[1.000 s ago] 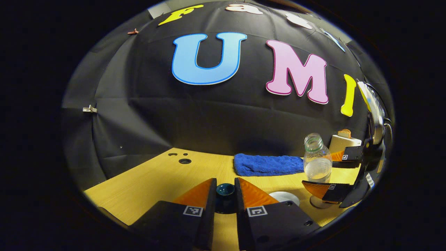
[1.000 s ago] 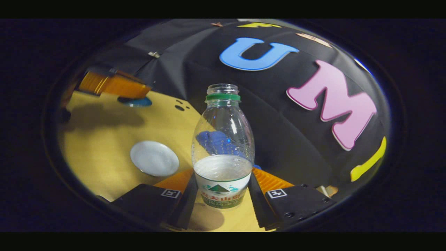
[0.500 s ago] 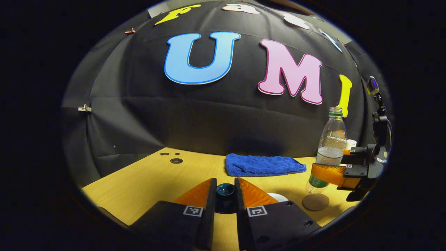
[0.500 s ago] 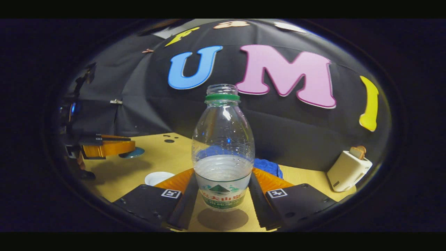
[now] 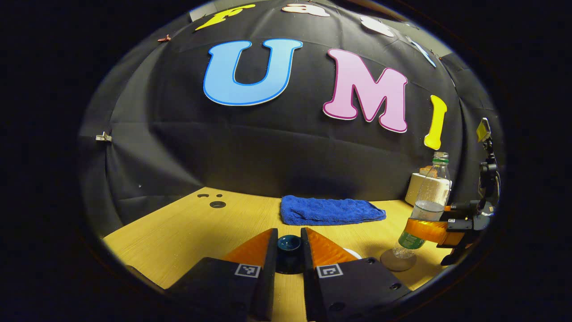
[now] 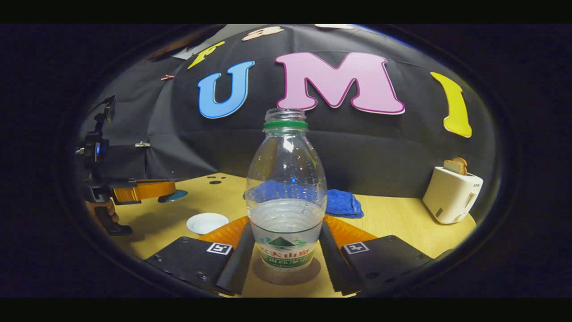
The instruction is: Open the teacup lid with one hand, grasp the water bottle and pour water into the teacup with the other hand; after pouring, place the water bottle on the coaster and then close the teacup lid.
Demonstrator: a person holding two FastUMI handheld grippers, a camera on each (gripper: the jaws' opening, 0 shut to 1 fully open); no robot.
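Your right claw (image 6: pixel 286 243), clamped on the water bottle (image 6: pixel 286 188), has lowered it upright over the coaster (image 6: pixel 286 273); your left claw (image 5: pixel 288 250) grips the teacup lid (image 5: pixel 288 245), bare table (image 5: pixel 178 232) at 9 o'clock.

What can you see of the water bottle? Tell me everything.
The water bottle is clear plastic, uncapped, with a green neck ring and a label low on its body, about half full of water. It stands upright on or just above the round brown coaster. The right gripper is shut on its lower body.
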